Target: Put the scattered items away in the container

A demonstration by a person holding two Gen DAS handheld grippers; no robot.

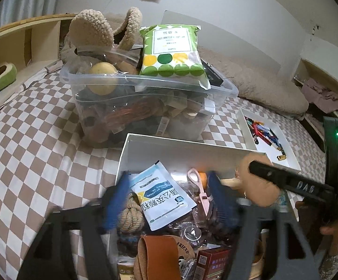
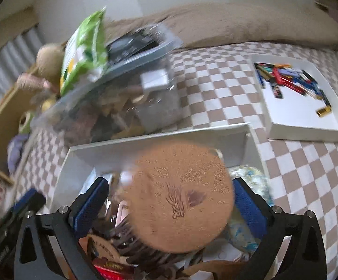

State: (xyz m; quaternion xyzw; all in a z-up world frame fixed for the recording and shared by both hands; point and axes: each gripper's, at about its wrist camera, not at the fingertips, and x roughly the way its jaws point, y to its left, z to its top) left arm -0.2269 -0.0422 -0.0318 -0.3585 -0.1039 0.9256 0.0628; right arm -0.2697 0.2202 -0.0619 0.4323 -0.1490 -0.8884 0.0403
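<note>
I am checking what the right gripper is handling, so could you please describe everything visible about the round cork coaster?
The round cork coaster is a flat tan disc of speckled cork with a dark burnt-in design near its middle. It lies face-on to the right wrist camera between the right gripper's blue-padded jaws, above the cluttered white box. Blur hides whether the pads press its edge.
</note>
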